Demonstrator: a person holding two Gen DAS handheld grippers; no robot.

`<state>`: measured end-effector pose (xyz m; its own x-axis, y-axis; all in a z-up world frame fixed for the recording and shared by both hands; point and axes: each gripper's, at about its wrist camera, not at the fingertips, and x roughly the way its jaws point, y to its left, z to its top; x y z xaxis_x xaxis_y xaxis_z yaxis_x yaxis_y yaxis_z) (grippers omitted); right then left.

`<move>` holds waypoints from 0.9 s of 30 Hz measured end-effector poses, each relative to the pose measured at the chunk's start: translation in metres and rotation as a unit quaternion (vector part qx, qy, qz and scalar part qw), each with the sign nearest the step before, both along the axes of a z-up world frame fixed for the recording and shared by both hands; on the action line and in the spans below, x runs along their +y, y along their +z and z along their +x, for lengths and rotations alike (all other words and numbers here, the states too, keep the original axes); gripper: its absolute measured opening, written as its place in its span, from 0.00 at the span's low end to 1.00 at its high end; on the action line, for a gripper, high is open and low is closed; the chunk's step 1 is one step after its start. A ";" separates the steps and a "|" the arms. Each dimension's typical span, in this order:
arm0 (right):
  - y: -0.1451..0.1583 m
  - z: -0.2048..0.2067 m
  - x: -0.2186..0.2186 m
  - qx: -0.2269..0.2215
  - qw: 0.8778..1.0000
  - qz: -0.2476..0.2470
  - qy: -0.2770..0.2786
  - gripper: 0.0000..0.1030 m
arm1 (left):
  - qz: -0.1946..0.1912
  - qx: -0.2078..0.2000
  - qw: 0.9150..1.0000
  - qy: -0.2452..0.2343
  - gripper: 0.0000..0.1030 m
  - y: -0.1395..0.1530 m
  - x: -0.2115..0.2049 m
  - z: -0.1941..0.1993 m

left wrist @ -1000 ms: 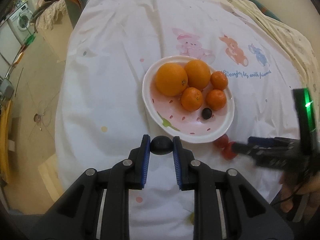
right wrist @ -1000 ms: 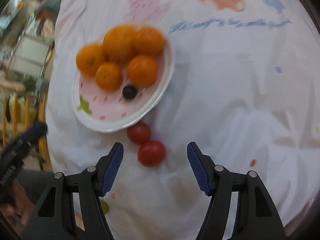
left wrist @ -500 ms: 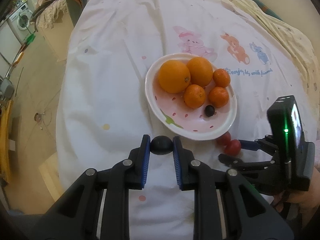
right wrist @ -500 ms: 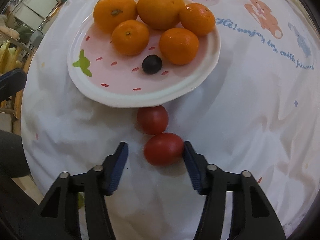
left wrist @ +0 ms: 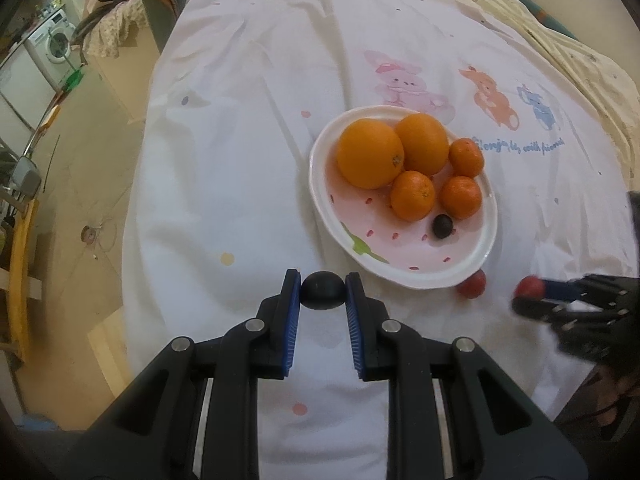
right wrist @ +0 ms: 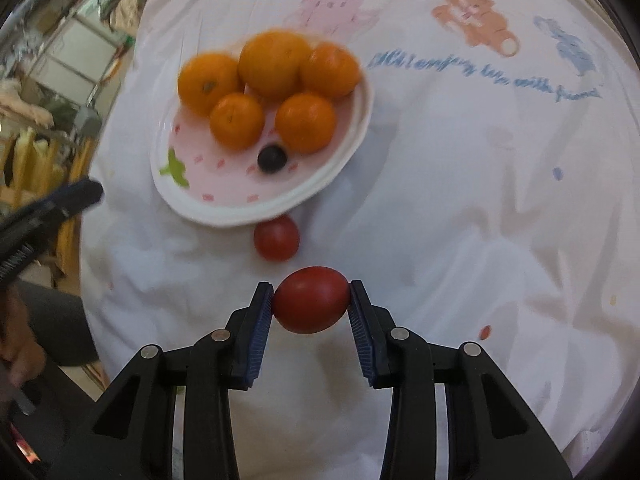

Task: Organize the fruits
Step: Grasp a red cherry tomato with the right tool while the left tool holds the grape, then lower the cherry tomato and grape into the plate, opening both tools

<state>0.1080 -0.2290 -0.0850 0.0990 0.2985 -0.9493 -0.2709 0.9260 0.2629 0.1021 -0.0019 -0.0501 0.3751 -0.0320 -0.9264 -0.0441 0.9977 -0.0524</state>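
A white and pink plate (left wrist: pixel 486 248) (right wrist: pixel 360 128) holds several oranges (left wrist: pixel 370 158) (right wrist: pixel 236 120) and one dark grape (left wrist: pixel 443 226) (right wrist: pixel 272 159). My left gripper (left wrist: pixel 323 292) is shut on another dark grape (left wrist: pixel 323 291), held just short of the plate's near-left rim. My right gripper (right wrist: pixel 312 300) is shut on a red tomato (right wrist: pixel 311 299) (left wrist: pixel 529 286), in front of the plate. A second red tomato (right wrist: pixel 277 238) (left wrist: pixel 472 284) lies on the cloth against the plate's near rim. The right gripper also shows in the left wrist view (left wrist: pixel 532 296).
The table wears a white cloth with cartoon animals (left wrist: pixel 400 80) (right wrist: pixel 472 14). The table's left edge drops to the floor (left wrist: pixel 80 200). A washing machine (left wrist: pixel 52 46) stands far left. The left gripper shows at the left of the right wrist view (right wrist: pixel 56 204).
My right gripper closed in on the nearer tomato and shut on it, then drew it a little away from the other tomato. My left gripper kept hold of its grape.
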 end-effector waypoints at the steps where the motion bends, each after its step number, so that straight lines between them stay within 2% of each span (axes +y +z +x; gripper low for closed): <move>1: 0.006 0.003 -0.004 -0.008 1.000 0.008 -0.009 0.39 | 0.003 0.000 1.000 0.002 0.18 -0.001 0.001 0.000; 7: 0.031 0.013 -0.008 -0.058 0.996 0.056 -0.032 0.39 | 0.010 -0.004 1.000 0.011 0.18 -0.005 0.007 0.002; 13: 0.040 0.020 0.009 -0.095 0.991 0.090 -0.033 0.39 | 0.008 -0.021 1.000 0.002 0.18 -0.001 0.002 0.008; 21: 0.026 0.035 0.013 -0.083 0.990 0.107 -0.049 0.39 | -0.016 -0.010 1.000 0.009 0.18 -0.008 0.002 0.032; 23: 0.024 0.037 0.016 -0.079 0.990 0.107 -0.048 0.39 | -0.015 0.001 1.000 0.006 0.18 -0.015 -0.003 0.038; 27: 0.015 0.040 0.025 -0.068 0.992 0.100 -0.040 0.39 | -0.017 -0.001 1.000 -0.002 0.18 -0.021 -0.011 0.046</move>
